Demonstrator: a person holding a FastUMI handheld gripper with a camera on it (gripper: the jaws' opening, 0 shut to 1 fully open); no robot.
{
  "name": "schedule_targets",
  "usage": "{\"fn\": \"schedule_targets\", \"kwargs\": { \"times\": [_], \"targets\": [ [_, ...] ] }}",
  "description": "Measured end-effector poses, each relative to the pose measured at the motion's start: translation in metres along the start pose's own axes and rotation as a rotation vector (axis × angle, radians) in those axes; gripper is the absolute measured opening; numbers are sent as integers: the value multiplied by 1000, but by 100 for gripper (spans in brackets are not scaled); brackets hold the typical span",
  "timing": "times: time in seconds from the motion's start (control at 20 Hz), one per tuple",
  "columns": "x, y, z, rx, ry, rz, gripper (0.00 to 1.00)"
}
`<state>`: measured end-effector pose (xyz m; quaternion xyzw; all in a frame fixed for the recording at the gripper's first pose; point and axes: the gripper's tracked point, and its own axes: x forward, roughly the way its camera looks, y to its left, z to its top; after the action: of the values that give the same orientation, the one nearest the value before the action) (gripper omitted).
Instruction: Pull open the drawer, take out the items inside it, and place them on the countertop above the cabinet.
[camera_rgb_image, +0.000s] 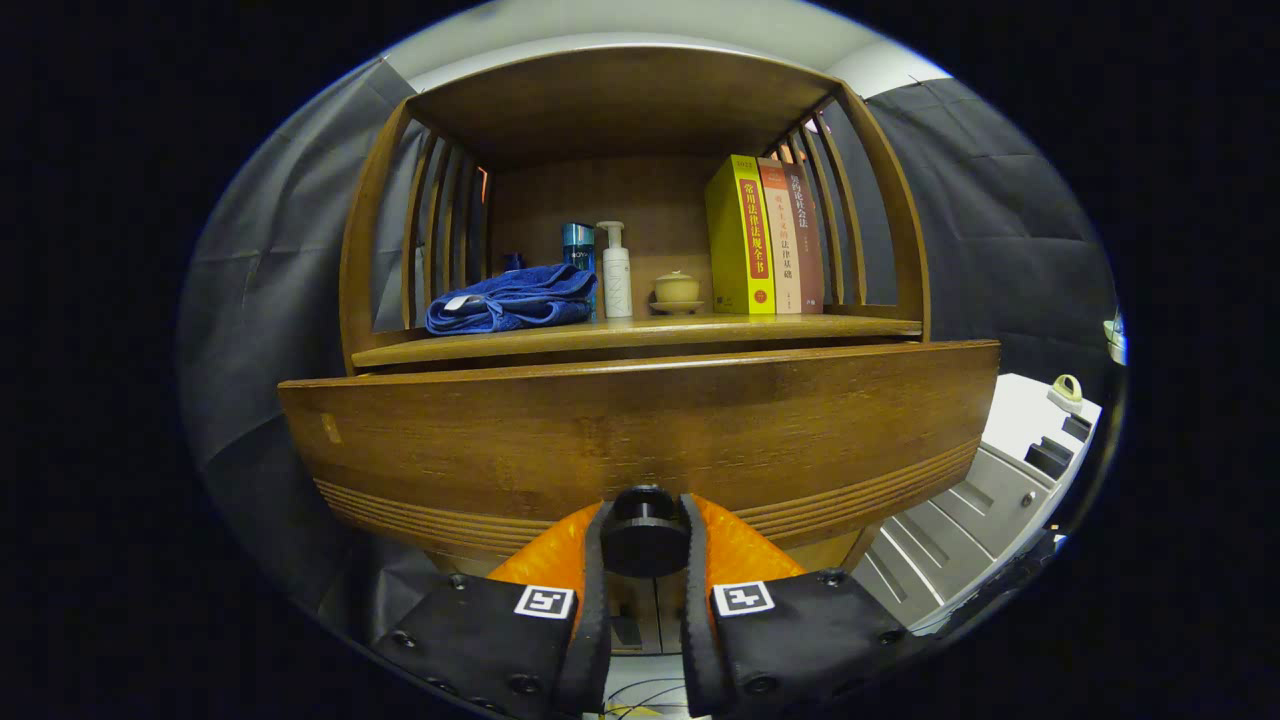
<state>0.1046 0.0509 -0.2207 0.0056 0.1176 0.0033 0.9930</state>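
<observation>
The wooden drawer front (640, 430) spreads wide just ahead of my fingers, standing out from the cabinet below the countertop (640, 335). Its round dark knob (645, 530) sits between my two fingers, and both press on its sides. My gripper (645, 545) is shut on that knob. The drawer's inside is hidden behind its front panel, so no items in it can be seen. On the countertop above lie a folded blue towel (510, 300), a blue can (578, 250), a white pump bottle (616, 270) and a small lidded cup (677, 290).
Three upright books (765, 235) stand at the countertop's right, under a wooden shelf frame with slatted sides. A grey unit with drawers (990, 500) stands to the right of the cabinet. Cables lie on the floor below my fingers.
</observation>
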Motion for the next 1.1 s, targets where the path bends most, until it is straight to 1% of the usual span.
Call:
{"fn": "schedule_targets", "kwargs": {
  "times": [0.45, 0.6, 0.75, 0.85, 1.1],
  "targets": [
    [-49, -2, -10, 0, 35, 8, 37],
    [-61, -3, -11, 7, 22, 0, 37],
    [-69, -1, -11, -10, -14, -10, 37],
    [-69, 0, -15, -32, -18, -5, 37],
    [-71, -1, -21, -31, -18, -5, 37]
  ]
}}
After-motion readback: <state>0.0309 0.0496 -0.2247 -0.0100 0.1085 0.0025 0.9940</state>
